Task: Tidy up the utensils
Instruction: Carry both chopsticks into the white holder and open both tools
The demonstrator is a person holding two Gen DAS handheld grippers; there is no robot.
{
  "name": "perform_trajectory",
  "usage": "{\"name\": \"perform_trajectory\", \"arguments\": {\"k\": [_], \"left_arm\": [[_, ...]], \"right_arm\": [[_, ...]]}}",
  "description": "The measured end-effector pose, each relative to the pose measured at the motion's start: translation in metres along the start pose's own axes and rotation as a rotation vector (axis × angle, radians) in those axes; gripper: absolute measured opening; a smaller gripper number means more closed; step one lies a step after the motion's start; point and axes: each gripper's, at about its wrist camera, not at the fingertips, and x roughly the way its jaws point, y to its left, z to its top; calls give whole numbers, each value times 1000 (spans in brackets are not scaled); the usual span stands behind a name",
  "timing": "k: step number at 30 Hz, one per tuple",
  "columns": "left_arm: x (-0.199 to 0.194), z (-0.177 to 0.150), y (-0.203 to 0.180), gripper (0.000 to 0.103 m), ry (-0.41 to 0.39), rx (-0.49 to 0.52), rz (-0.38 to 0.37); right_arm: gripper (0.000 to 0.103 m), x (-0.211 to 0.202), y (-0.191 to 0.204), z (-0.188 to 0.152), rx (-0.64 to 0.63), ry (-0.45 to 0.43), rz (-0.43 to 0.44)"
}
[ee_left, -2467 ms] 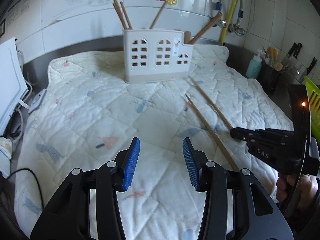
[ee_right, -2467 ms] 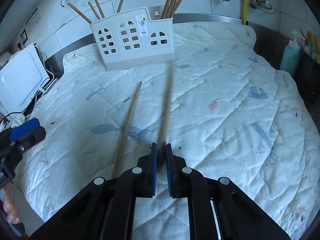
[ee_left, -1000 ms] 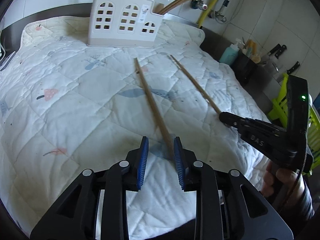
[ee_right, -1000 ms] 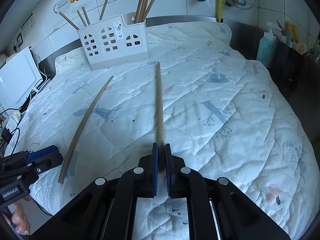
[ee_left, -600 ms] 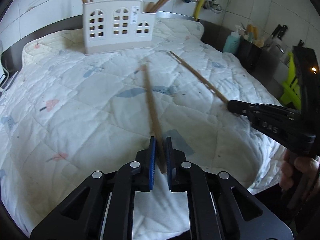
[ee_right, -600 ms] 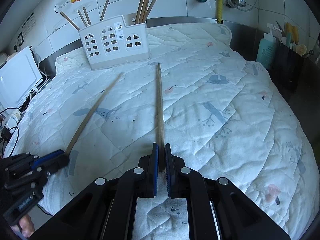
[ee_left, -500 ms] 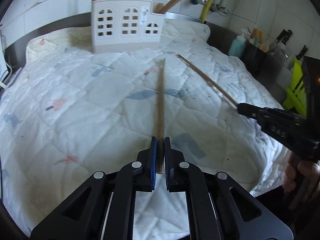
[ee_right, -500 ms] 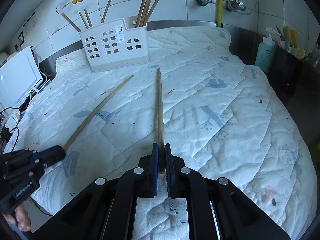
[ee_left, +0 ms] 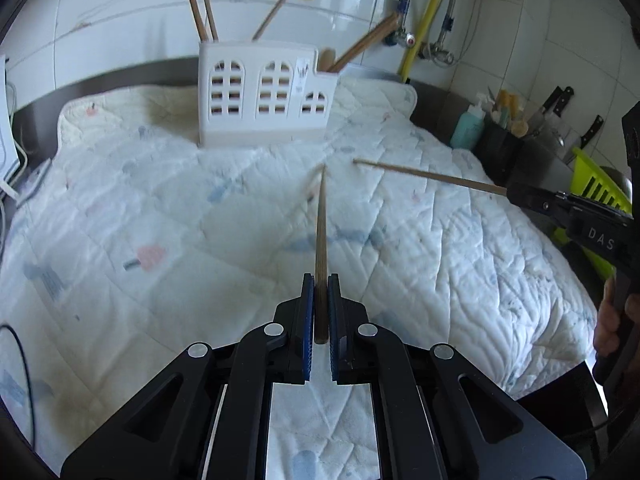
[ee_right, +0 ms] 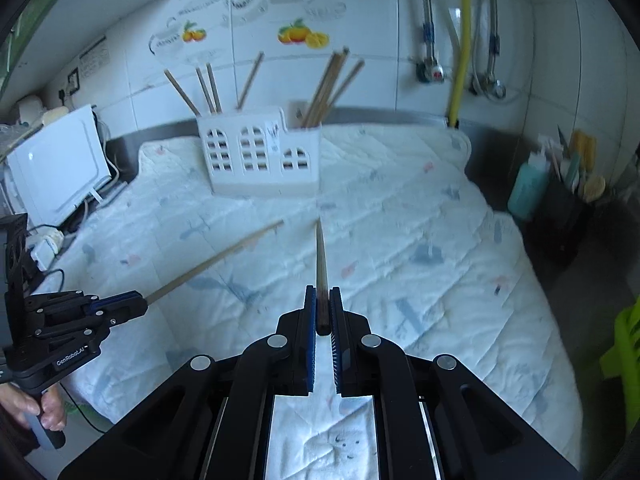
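Left wrist view: mounted behind the left tool (ee_left: 319,308), facing forward along its fingers, close above the quilted cloth (ee_left: 160,208), aimed at the white utensil holder (ee_left: 262,92) by the tiled wall. Right wrist view: same mounting behind the right tool (ee_right: 323,310), slightly higher, facing the same holder (ee_right: 260,152). Shared by both: holder, cloth, yellow pipe (ee_left: 426,16), teal bottle (ee_right: 528,188). Each tool visible from the other camera: right one at right edge (ee_left: 516,192), left one at lower left (ee_right: 136,306).

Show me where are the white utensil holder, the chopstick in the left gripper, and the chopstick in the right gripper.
white utensil holder (ee_left: 262,96): left wrist view, front wall.
chopstick in the left gripper (ee_left: 321,236): left wrist view, mid-shaft.
chopstick in the right gripper (ee_right: 321,264): right wrist view, mid-shaft.
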Motion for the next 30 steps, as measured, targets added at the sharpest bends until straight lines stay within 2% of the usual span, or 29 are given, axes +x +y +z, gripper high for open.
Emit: {"name": "perform_trajectory", "arguments": {"k": [9,22,26,30], "left_arm": [[-25,75,10,5,-92,42,-25],[-31,195,9,5,-184,128,-20],[-47,230,8,5,-249,148,-9],[-72,264,8,5,-358,159,13]], "right_arm": [[7,-27,3,81,-80,-96,79],[6,-19,11,210,-173,-92,161],[6,-14,13,236,-187,-91,169],[6,-7,12,256,-177,-105,172]]}}
